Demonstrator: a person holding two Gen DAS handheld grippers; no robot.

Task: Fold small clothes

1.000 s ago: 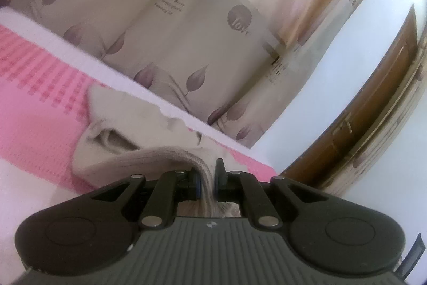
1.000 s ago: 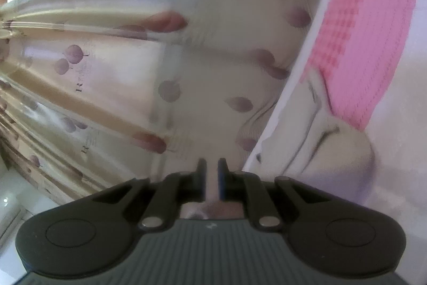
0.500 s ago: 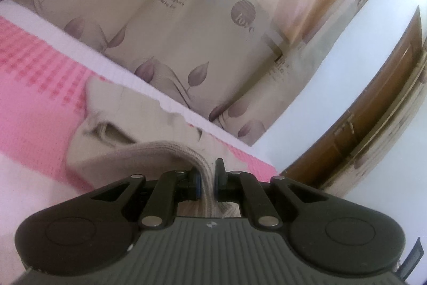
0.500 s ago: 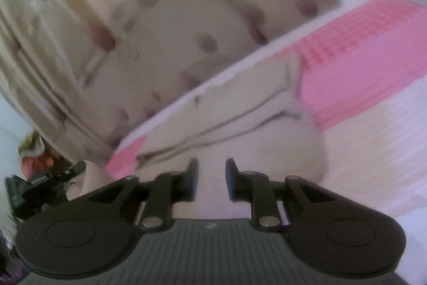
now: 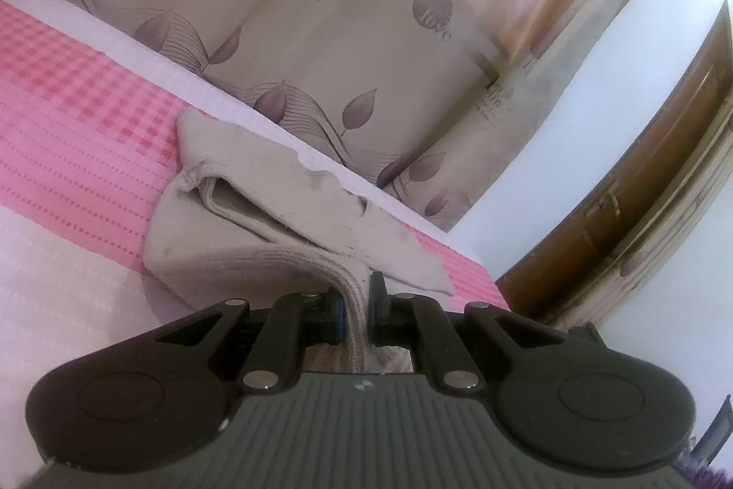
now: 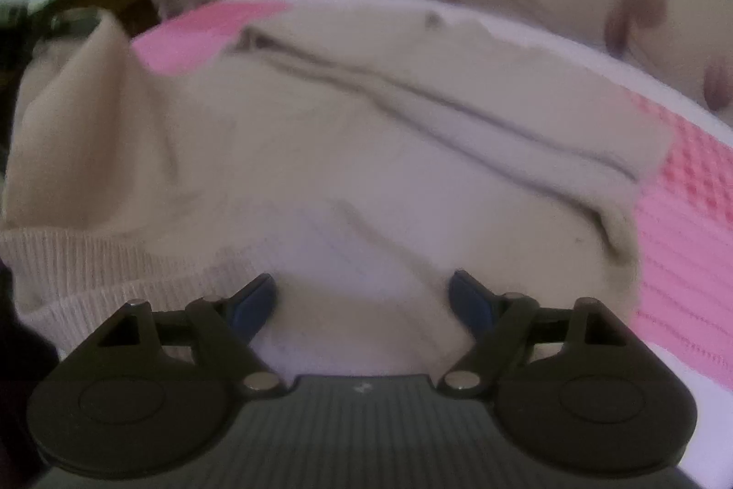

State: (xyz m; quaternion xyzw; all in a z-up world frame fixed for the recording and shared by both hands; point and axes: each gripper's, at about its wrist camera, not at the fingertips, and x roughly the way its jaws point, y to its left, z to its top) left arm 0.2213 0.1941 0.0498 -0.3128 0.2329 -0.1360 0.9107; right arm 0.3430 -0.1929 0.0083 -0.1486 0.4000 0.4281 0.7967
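My left gripper is clenched on the ribbed hem of the beige garment, which lies partly folded on the pink and white bedspread. My right gripper hangs released just over the same cloth, jaws wide apart. A leaf-print curtain hangs close behind the bed, with a wooden door to one side.

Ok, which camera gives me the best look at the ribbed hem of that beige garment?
The left wrist view. It is sharp, and the ribbed hem runs straight into the shut left gripper, so the ribs are plain. The right wrist view is blurred; the hem shows only at the lower left, beside the open right gripper.
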